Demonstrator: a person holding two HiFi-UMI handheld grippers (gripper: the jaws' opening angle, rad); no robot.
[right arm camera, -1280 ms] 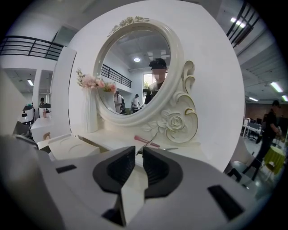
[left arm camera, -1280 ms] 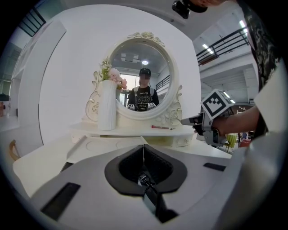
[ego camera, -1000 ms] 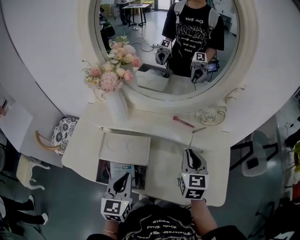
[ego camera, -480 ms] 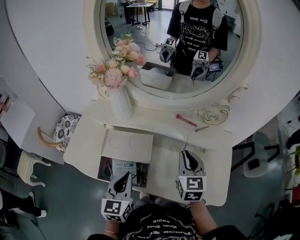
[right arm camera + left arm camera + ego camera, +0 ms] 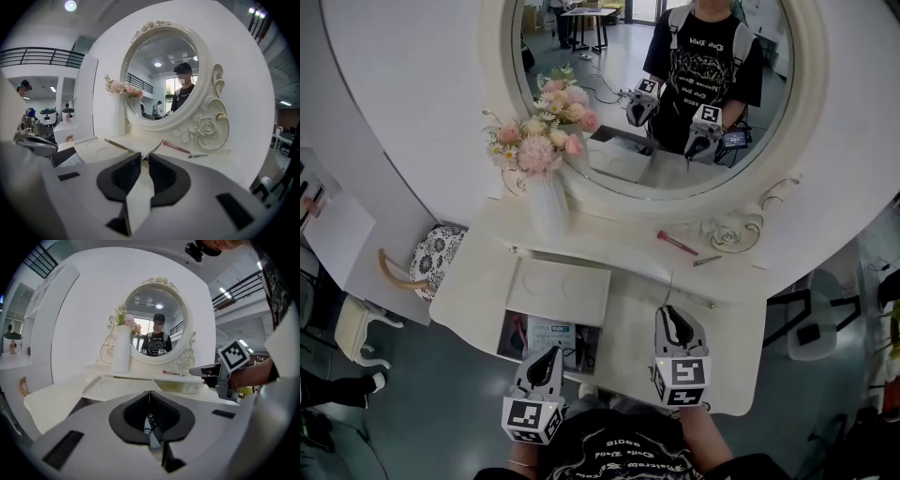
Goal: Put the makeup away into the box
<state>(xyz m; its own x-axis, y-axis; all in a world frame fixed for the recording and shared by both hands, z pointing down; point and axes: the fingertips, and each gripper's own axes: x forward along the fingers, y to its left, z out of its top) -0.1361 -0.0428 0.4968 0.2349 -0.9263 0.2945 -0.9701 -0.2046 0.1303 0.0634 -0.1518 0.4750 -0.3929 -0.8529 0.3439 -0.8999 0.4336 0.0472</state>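
The white box (image 5: 514, 330) stands open at the table's front left, its lid (image 5: 558, 292) tipped back and small makeup items inside. My left gripper (image 5: 549, 356) hovers over the box's front edge, jaws shut (image 5: 150, 394) and nothing in them. To its right, my right gripper (image 5: 671, 311) is shut on a thin metal makeup tool (image 5: 669, 285) that sticks out past the tips (image 5: 144, 157) toward the mirror. A red makeup pencil (image 5: 677, 244) and a small dark clip (image 5: 706, 261) lie on the shelf under the mirror; the right gripper view has the pencil (image 5: 176, 147) ahead.
A white vase of pink flowers (image 5: 547, 202) stands at the shelf's left, just behind the lid. The round mirror (image 5: 675, 103) with its ornate frame rises at the back. A patterned bag (image 5: 428, 262) hangs off the table's left side. The table's front edge (image 5: 722, 403) is close to my right hand.
My right gripper has drifted a little to the left, toward the box, with the thin tool still in it. The left gripper has stayed over the box.
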